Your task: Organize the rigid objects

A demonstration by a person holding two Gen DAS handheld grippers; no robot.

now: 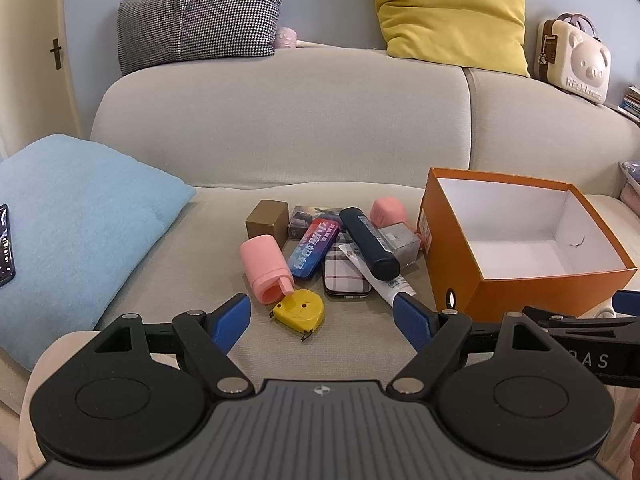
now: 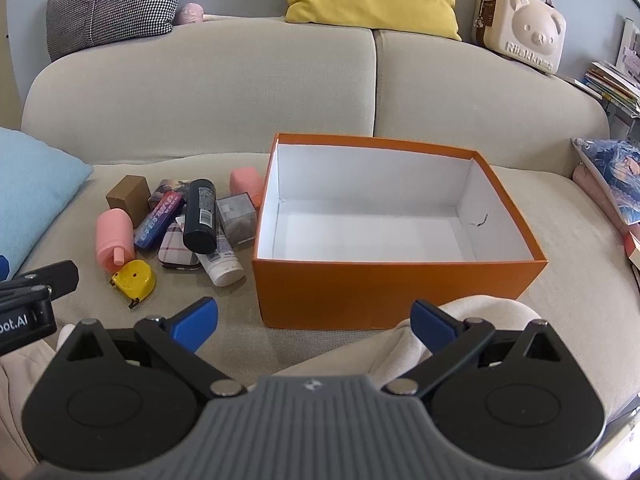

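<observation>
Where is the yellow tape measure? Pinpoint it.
The yellow tape measure lies on the sofa seat at the pile's near edge, touching the pink plastic bottle, left of the orange cardboard box.

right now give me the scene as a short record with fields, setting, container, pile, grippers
setting: beige sofa seat, blue pillow at its left
container: orange box, open top, nothing inside
pile: left of the box; yellow tape measure nearest, pink bottle, dark tube, plaid case, brown block
left gripper: fingers open, aimed at the pile, holding nothing
right gripper: fingers open, before the box, holding nothing
</observation>
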